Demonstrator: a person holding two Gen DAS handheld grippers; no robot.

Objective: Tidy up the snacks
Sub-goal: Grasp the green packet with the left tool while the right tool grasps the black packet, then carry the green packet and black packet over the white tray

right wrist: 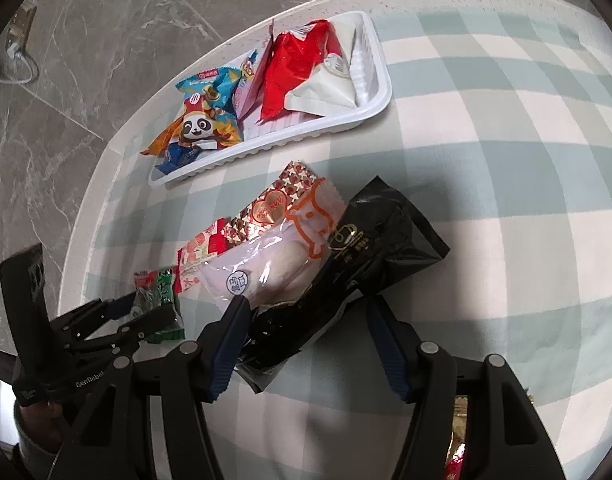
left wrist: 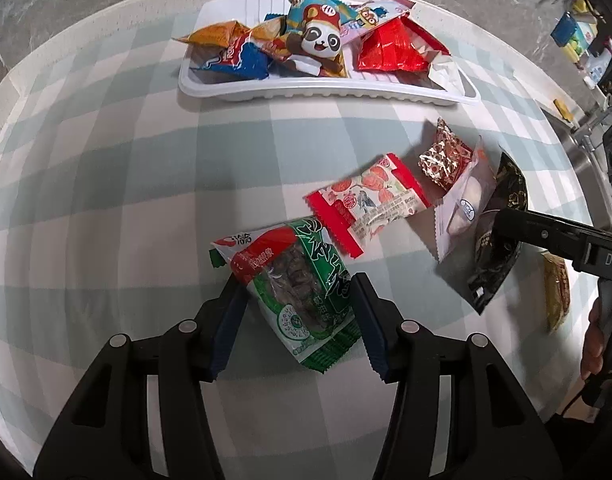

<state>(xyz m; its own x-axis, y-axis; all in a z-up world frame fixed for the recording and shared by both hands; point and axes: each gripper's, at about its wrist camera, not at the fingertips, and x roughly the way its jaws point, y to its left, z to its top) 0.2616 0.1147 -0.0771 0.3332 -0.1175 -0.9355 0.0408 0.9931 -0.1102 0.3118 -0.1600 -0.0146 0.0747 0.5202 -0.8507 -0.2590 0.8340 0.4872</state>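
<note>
A round bench point(left wrist: 106, 200) covered in a pale green and white checked cloth holds a white tray point(left wrist: 325, 94) at its far side, piled with snack packets, among them a panda-printed packet point(left wrist: 317, 40) and a red packet point(left wrist: 393, 46). Nearer, four loose packets lie in a row, overlapping. The left gripper point(left wrist: 298, 316) has its jaws clamped on a green and red packet point(left wrist: 294, 280), one pad against each side. The right gripper point(right wrist: 306, 340) straddles the near end of a black packet point(right wrist: 365, 256); its jaws stand apart, the left pad at the packet, the right pad clear of it. Beside the black packet lie a clear white packet point(right wrist: 282, 256), a gold and red packet point(right wrist: 274, 204) and a strawberry-printed packet point(left wrist: 369, 196).
</note>
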